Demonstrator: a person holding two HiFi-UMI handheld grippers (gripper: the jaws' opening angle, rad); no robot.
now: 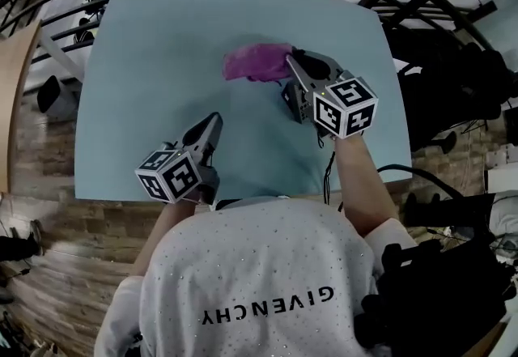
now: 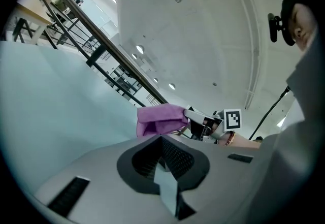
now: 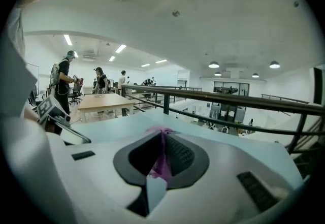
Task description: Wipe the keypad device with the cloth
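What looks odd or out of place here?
Nothing is spilled or damaged. The purple cloth is crumpled, pinched in the right gripper's fingers, yet no keypad device shows in any view.

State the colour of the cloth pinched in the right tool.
Plain magenta-purple. The cloth shows best in the head view, held by the right tool.
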